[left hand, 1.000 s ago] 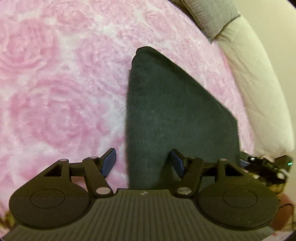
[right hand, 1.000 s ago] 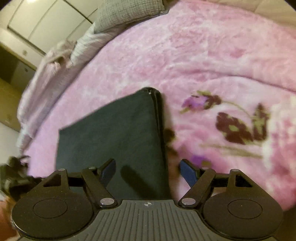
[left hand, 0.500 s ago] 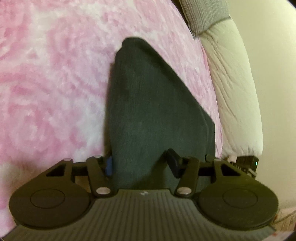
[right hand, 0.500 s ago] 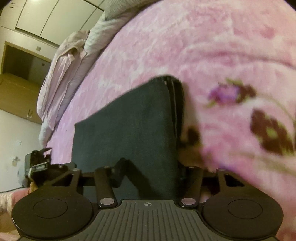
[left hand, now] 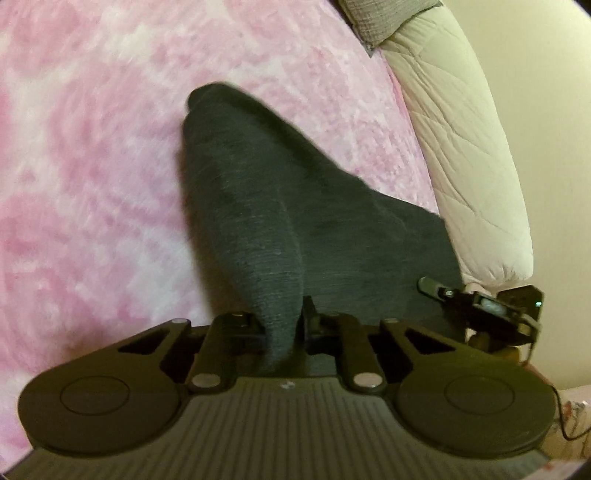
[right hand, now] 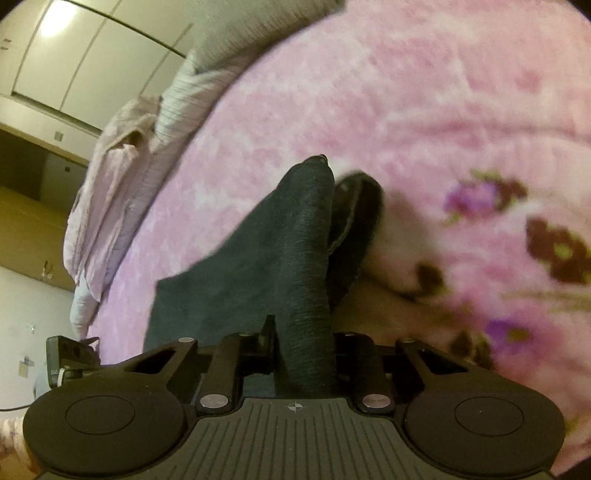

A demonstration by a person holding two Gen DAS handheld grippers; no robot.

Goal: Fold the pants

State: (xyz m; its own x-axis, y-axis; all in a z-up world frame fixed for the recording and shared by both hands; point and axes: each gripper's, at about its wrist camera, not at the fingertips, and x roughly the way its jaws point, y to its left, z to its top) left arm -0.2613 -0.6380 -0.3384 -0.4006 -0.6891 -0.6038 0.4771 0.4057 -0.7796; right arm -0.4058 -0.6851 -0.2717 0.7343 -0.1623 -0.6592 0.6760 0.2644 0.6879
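The dark grey folded pants (left hand: 295, 206) lie on a pink flowered blanket (left hand: 92, 184). My left gripper (left hand: 282, 326) is shut on their near left edge, and the cloth rises in a ridge from its fingers. In the right wrist view the same pants (right hand: 258, 273) show their layered right edge, and my right gripper (right hand: 304, 347) is shut on that near corner, pulling it up off the blanket (right hand: 424, 92). Each gripper shows at the rim of the other's view: the right gripper (left hand: 480, 302) and the left gripper (right hand: 70, 356).
A cream quilted pillow (left hand: 461, 147) and a grey cushion (left hand: 384, 14) lie along the bed's right side. Pale lilac clothes (right hand: 118, 192) are heaped at the far left edge of the bed, with a cupboard (right hand: 22, 229) and wall behind.
Both grippers went from open above the pants down onto the near edge, closed on the cloth, and are lifting it so it bunches into ridges.
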